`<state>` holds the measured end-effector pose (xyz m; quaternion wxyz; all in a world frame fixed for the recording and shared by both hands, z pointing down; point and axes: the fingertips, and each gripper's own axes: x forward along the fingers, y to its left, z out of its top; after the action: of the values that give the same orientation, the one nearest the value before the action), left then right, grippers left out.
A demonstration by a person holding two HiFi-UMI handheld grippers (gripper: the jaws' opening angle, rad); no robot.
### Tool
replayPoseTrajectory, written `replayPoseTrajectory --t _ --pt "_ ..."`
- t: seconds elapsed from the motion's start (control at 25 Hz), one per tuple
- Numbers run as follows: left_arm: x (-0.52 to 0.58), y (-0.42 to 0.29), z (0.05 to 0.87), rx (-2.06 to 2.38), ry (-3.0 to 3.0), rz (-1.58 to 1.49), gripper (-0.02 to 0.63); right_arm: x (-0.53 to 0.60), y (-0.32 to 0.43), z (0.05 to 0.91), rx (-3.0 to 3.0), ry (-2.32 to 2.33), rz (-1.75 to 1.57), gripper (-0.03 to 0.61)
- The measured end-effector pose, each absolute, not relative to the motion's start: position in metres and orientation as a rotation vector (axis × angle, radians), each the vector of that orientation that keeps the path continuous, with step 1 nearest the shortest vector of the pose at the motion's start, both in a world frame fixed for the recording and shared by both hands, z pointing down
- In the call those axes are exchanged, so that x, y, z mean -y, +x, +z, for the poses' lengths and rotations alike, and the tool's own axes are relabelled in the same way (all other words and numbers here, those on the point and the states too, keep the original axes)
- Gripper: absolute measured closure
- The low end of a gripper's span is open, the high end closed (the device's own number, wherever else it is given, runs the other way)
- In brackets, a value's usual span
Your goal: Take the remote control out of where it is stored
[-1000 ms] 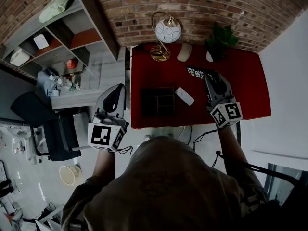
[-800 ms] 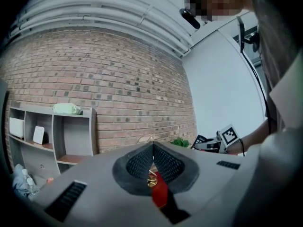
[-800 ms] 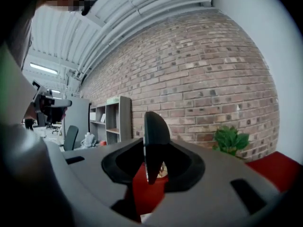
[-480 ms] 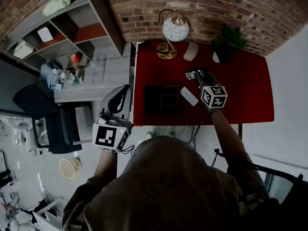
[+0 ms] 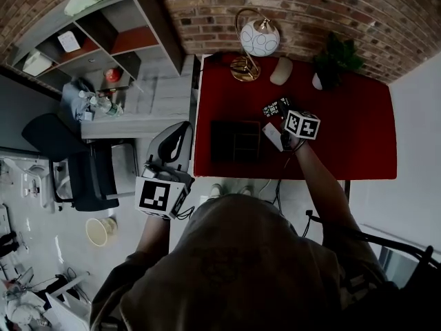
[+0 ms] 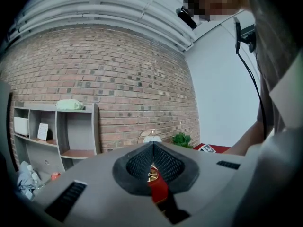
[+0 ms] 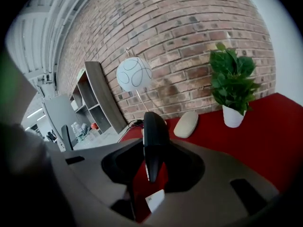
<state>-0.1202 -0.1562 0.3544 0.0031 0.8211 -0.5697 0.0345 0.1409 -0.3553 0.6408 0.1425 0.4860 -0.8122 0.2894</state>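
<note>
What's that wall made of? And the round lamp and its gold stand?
The wall looks like bare brick: rough reddish blocks with pale mortar lines. The lamp shade looks like white frosted glass or plastic, smooth with thin dark lines; which one is unclear. The stand looks like polished brass-coloured metal: gold and shiny.

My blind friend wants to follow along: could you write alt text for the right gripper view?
A claw grips a black remote control edge-on, held above a red table. Behind it stand a globe lamp, a pale oval object and a potted plant against a brick wall, with open shelves at the left.
</note>
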Motion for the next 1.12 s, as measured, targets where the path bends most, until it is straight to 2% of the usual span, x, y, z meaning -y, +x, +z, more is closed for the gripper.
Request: replayPoseTrajectory --t 0.52,0.76,1.12 --pt "0.152 -0.123 0.357 1.810 2.540 0.150 0.603 0.358 0.159 0.695 2.199 1.440 1.041 0.456" --pt "0.150 -0.119 0.358 1.807 2.547 0.142 0.603 0.355 0.174 0.702 2.095 1.436 0.876 0.366" --pt "0.149 -0.117 0.362 1.792 2.548 0.166 0.603 0.350 0.195 0.696 1.988 1.458 0.684 0.294"
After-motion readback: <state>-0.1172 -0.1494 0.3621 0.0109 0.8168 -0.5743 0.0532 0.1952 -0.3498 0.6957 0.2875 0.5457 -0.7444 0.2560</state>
